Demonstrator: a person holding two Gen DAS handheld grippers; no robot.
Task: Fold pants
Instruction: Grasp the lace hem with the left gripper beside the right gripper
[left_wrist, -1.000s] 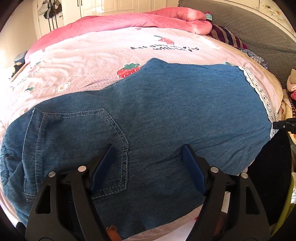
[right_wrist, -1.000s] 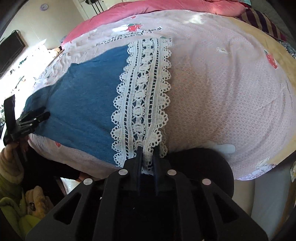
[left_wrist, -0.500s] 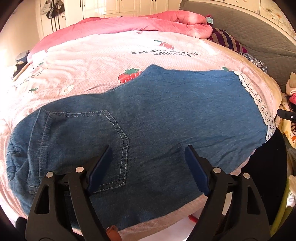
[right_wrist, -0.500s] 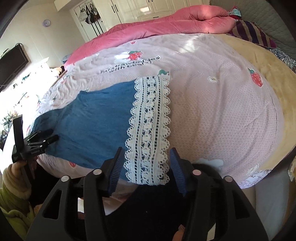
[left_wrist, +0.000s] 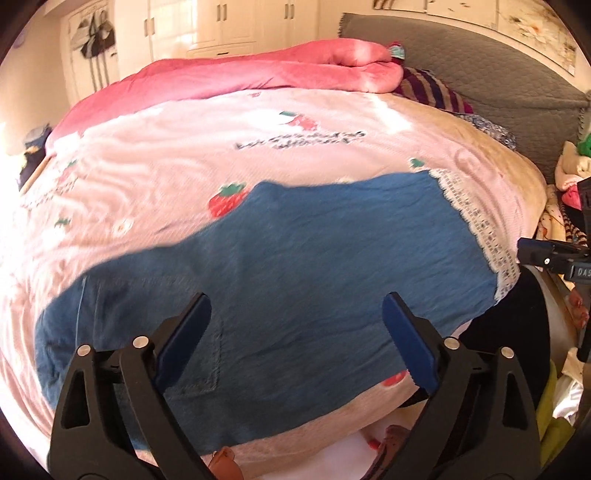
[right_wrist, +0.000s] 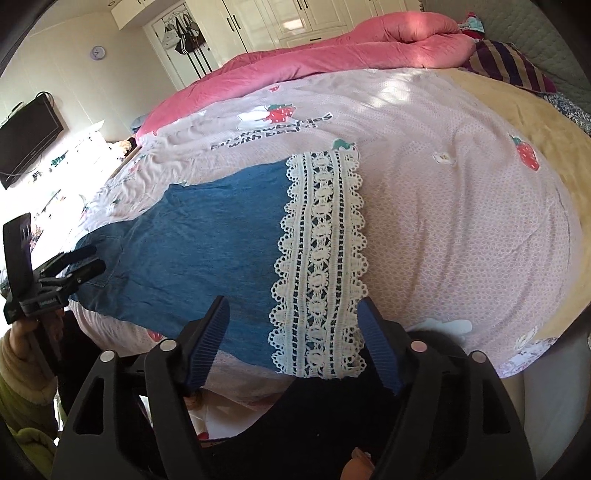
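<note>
Blue denim pants (left_wrist: 295, 266) with a white lace hem (left_wrist: 476, 225) lie flat along the near edge of the bed. My left gripper (left_wrist: 297, 306) hovers above the pocket end, its jaws opening wide with nothing pressed between them. In the right wrist view the denim pants (right_wrist: 207, 243) stretch leftward from the lace hem (right_wrist: 321, 266). My right gripper (right_wrist: 293, 314) floats over the lace's near end, its jaws opening, and the pads stand clear of the cloth. The left gripper (right_wrist: 86, 262) shows at the far left of that view.
A pink strawberry-print bedspread (left_wrist: 221, 147) covers the bed, with a rolled pink quilt (left_wrist: 258, 74) at the far side and a grey headboard (left_wrist: 480, 74) to the right. Clothes (left_wrist: 569, 173) pile up beside the bed. Wardrobes (right_wrist: 295, 18) and a wall television (right_wrist: 26, 140) stand behind.
The right gripper let go of the lace hem and spread its jaws, lifting slightly. The left gripper widened and rose away from the denim, which stays flat on the bed.
</note>
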